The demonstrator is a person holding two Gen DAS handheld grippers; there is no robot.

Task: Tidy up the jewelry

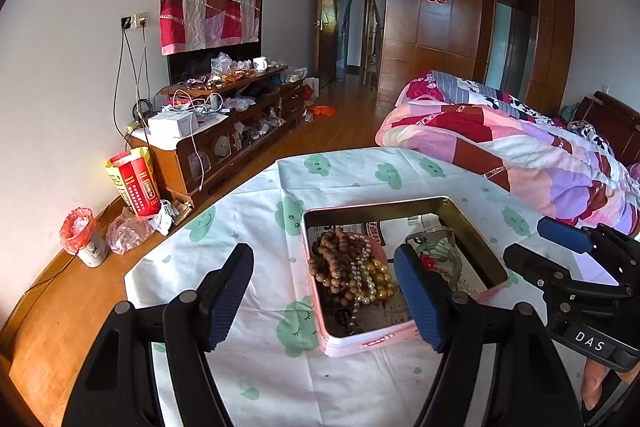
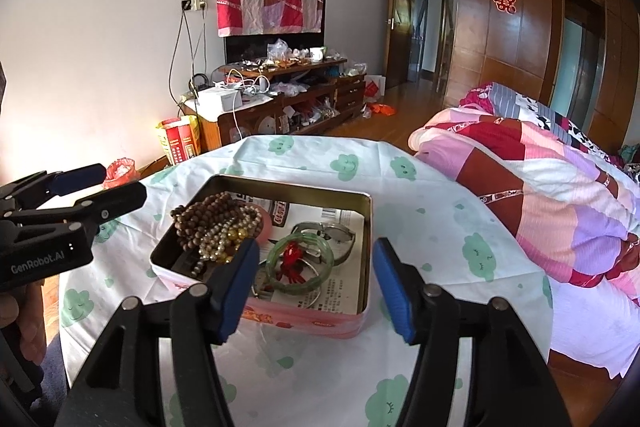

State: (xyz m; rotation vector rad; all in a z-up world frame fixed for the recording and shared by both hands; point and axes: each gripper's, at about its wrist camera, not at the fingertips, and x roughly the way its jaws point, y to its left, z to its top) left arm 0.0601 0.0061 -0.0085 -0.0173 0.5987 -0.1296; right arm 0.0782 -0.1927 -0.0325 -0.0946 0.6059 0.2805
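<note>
Left wrist view: the left gripper [image 1: 324, 291] hovers with jaws spread wide and empty before a pink tin [image 1: 360, 341] on a cloud-print tablecloth [image 1: 256, 195]. Wooden beads [image 1: 332, 263] and pearl strands [image 1: 374, 281] lie tangled at the tin's left; they look limp and slippery, best pinched at a bunched loop. A green bangle [image 2: 300, 263] with a red charm [image 2: 291, 254] sits right of them, rigid and likely brittle, to be taken by its rim. The right gripper [image 2: 316, 291], likewise spread and empty, bears "DAS"; the left reads "GenRobot.AI".
</note>
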